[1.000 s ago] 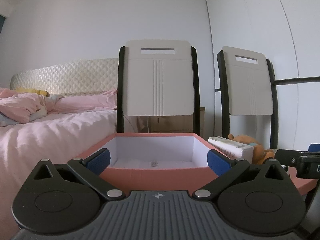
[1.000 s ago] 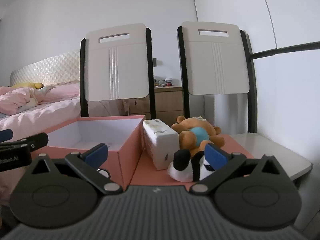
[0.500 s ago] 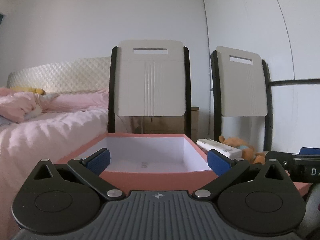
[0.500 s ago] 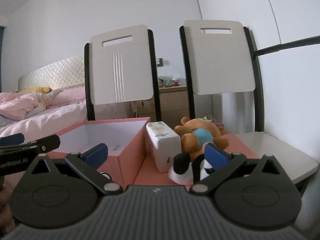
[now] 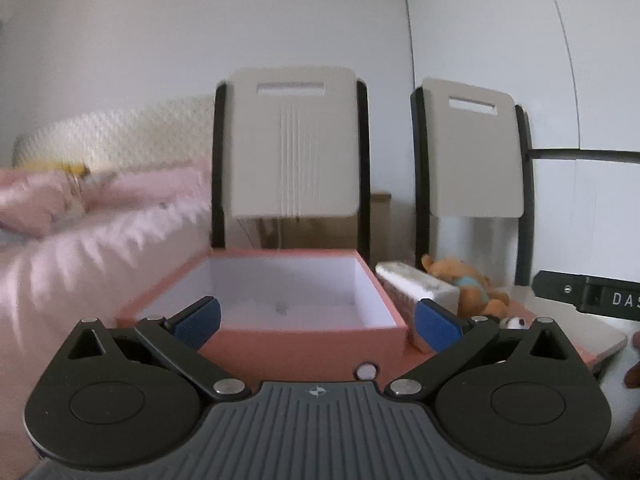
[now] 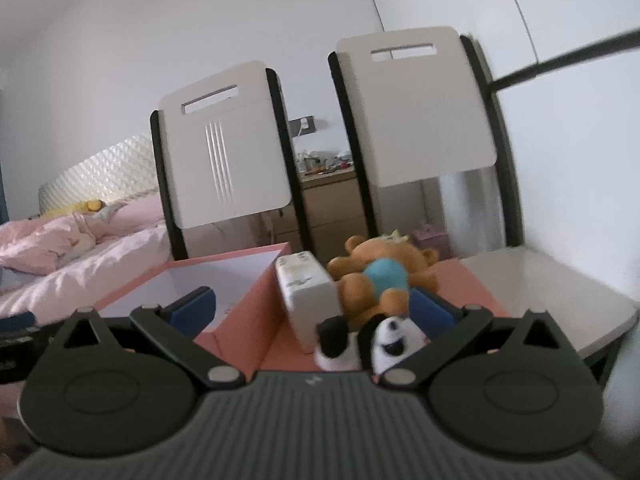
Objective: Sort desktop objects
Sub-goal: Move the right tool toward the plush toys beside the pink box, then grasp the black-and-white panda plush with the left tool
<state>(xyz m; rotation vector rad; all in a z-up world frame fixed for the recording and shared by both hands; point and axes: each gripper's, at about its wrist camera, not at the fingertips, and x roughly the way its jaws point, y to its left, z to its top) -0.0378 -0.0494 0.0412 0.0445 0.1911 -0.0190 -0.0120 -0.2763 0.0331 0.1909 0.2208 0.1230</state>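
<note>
An open pink box (image 5: 304, 336) with a white inside sits on a pink mat; it also shows in the right wrist view (image 6: 240, 300). Right of it lie a white rectangular pack (image 6: 306, 300), an orange plush bear with a blue belly (image 6: 380, 276) and a small black-and-white panda toy (image 6: 372, 340). The pack (image 5: 416, 288) and bear (image 5: 464, 288) also show in the left wrist view. My left gripper (image 5: 316, 322) is open and empty, just in front of the box. My right gripper (image 6: 312, 312) is open and empty, with the pack and panda between its blue fingers (image 6: 434, 312).
Two white chairs with black frames (image 5: 296, 148) (image 6: 420, 104) stand behind the table. A bed with pink bedding (image 6: 80, 248) is at the left. A wooden nightstand (image 6: 328, 204) is behind the chairs. The table's pale edge (image 6: 560, 292) is at the right.
Both grippers have risen and tilted down, so I see more of the box's inside. The right gripper has moved closer to the pack and toys. Both stay open.
</note>
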